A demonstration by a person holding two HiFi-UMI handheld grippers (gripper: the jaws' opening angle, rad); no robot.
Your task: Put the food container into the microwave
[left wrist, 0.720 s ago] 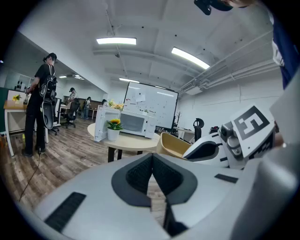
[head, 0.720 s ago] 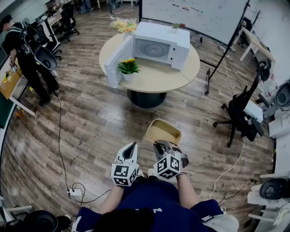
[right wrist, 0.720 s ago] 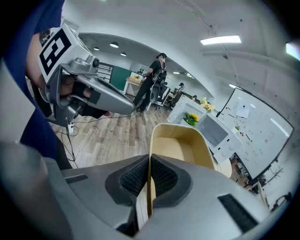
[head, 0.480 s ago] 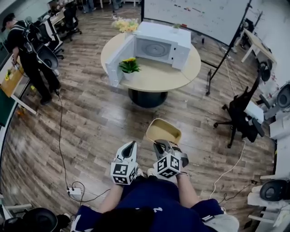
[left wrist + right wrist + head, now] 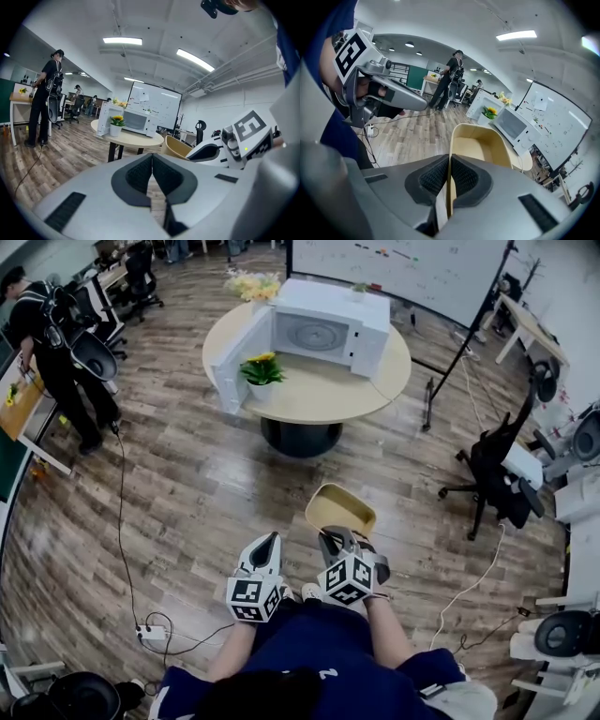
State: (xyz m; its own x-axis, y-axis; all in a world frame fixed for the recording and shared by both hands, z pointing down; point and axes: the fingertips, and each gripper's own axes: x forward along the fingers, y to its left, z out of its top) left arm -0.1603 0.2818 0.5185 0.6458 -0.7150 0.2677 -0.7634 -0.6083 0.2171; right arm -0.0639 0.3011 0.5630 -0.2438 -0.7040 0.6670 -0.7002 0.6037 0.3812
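The food container [image 5: 340, 510] is an empty tan tub held out over the wooden floor, its near rim pinched by my right gripper [image 5: 333, 542], which is shut on it. In the right gripper view the container [image 5: 480, 143] rises straight from the closed jaws. My left gripper [image 5: 267, 549] is shut with nothing in it, just left of the right one. The white microwave [image 5: 323, 329] stands on the round table [image 5: 319, 395] ahead, its door [image 5: 236, 362] swung wide open to the left. The microwave [image 5: 136, 121] also shows small in the left gripper view.
A potted yellow flower [image 5: 262, 376] stands on the table in front of the open door, and a bouquet [image 5: 251, 285] lies behind it. A person [image 5: 52, 343] stands at far left. A black office chair [image 5: 502, 470] is at right. Cables and a power strip [image 5: 150, 634] lie on the floor.
The table and microwave have shifted slightly in the head view as the person moved. Both grippers hold the same pose with the container.
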